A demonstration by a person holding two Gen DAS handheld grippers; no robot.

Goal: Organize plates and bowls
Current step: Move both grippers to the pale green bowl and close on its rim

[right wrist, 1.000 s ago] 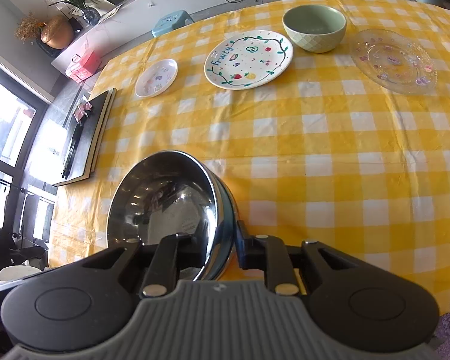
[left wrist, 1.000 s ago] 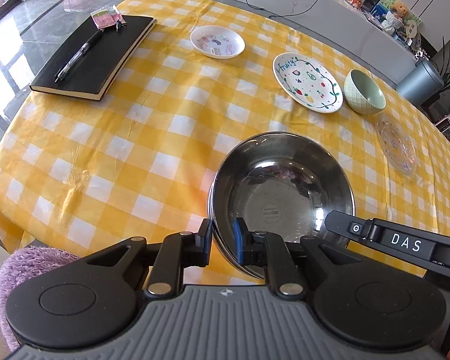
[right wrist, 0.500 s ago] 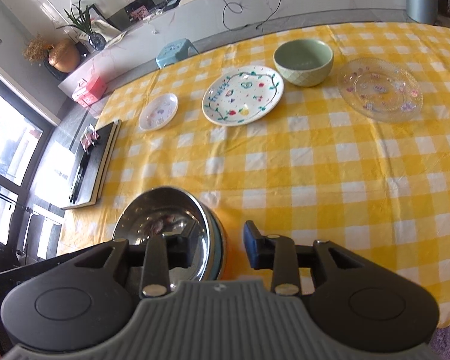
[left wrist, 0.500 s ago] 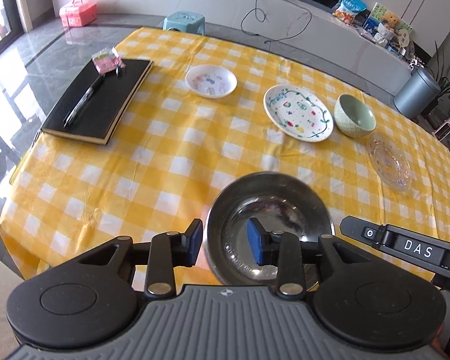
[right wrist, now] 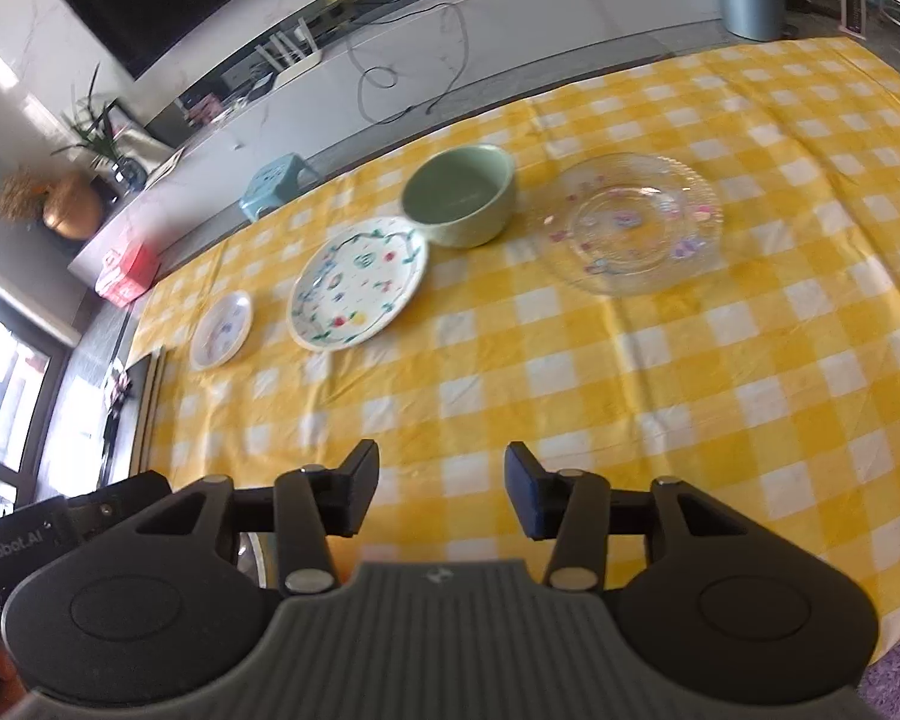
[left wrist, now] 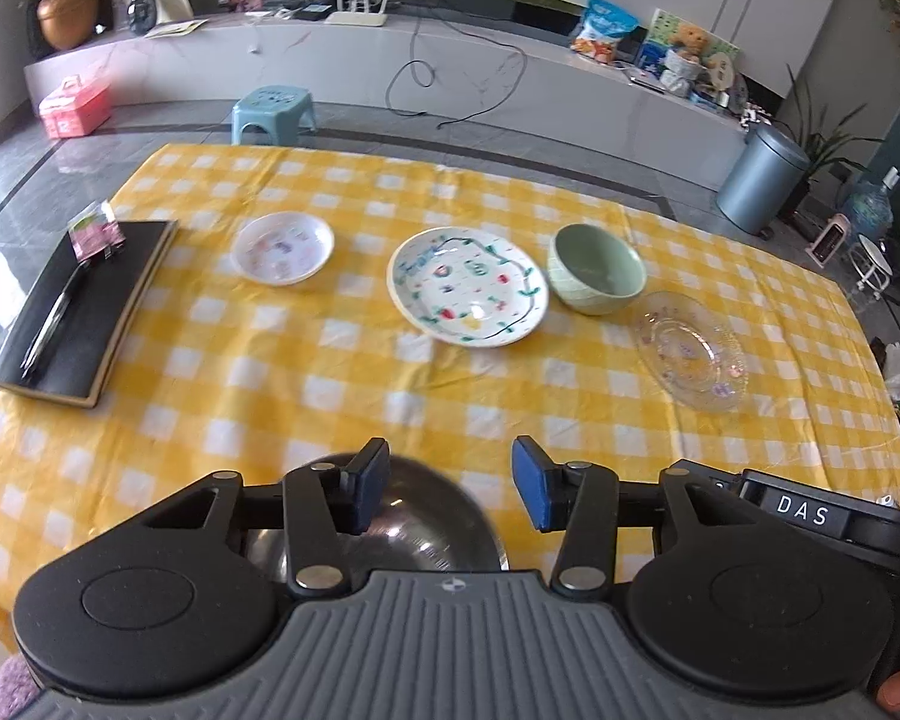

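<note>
A steel bowl (left wrist: 414, 516) rests on the yellow checked tablecloth (left wrist: 342, 384) at the near edge, partly hidden under my left gripper (left wrist: 450, 489). Its jaws are opening, and nothing lies between the pads. My right gripper (right wrist: 441, 489) hovers over bare cloth, jaws also opening and empty; only a sliver of the steel bowl (right wrist: 252, 558) shows at its left. Across the far side lie a small white plate (left wrist: 283, 247), a painted white plate (left wrist: 468, 285), a green bowl (left wrist: 596, 269) and a clear glass plate (left wrist: 690, 349).
A black notebook (left wrist: 84, 312) with a pen lies at the table's left edge. Behind the table stand a blue stool (left wrist: 273, 111), a pink box (left wrist: 73, 105), a grey bin (left wrist: 759, 180) and a long white cabinet (left wrist: 510, 72). A purple rug (left wrist: 12, 684) lies below the near edge.
Both grippers let go of the steel bowl's rim, opened and drew back and upward. The bowl stays on the cloth and more of the room shows.
</note>
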